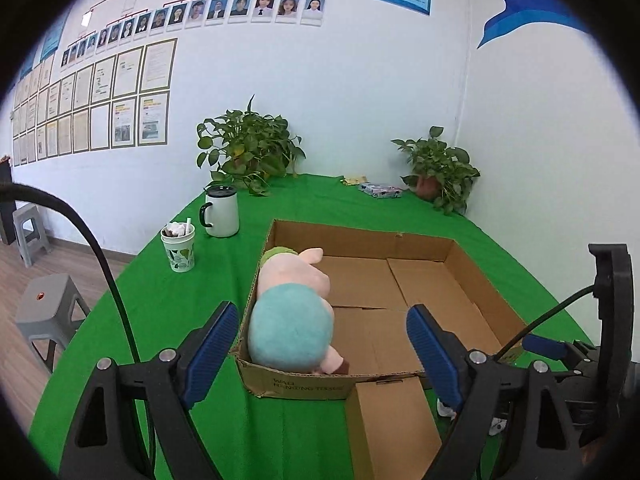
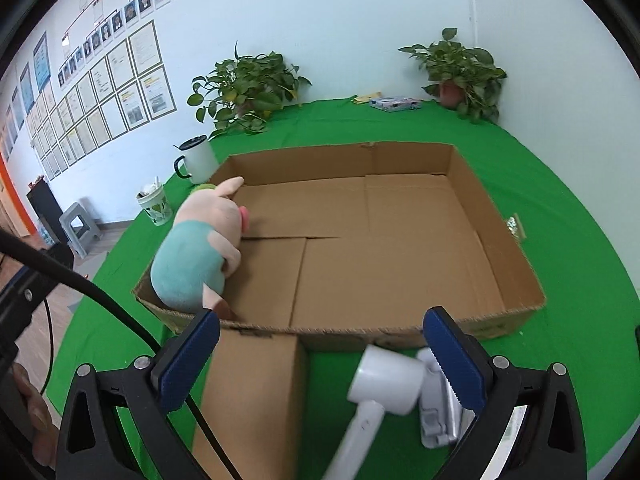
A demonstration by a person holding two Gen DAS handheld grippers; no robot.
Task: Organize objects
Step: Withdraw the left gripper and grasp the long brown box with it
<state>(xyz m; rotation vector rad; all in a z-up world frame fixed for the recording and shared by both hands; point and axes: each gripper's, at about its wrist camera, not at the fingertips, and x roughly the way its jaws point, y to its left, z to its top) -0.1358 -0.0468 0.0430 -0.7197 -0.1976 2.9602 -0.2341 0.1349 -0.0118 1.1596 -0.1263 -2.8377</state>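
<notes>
Two grippers are hanging over a green-covered table (image 1: 168,304), both with jaws standing wide apart and nothing between the pads. From its own camera, the left gripper (image 1: 322,344) is pointing down at the near left corner of a shallow cardboard box (image 1: 420,276). A plush pig (image 1: 294,304) in a teal shirt is lying inside the box, pressing against the left wall with its feet toward the near corner. The rest of the box floor is showing bare cardboard. One flap (image 1: 390,428) is folding out flat onto the cloth in front of the box.

In the right wrist view, the right gripper (image 2: 322,354) is hovering just in front of the box's near wall. Below it a white hair dryer (image 2: 380,392) is lying on the cloth outside the box, touching a pale grey item (image 2: 438,404) too blurred to identify.

Left of the box a white mug (image 1: 221,212) and a paper cup (image 1: 179,249) are standing near each other. Two potted plants (image 1: 248,146) are sitting at the far edge of the table.
</notes>
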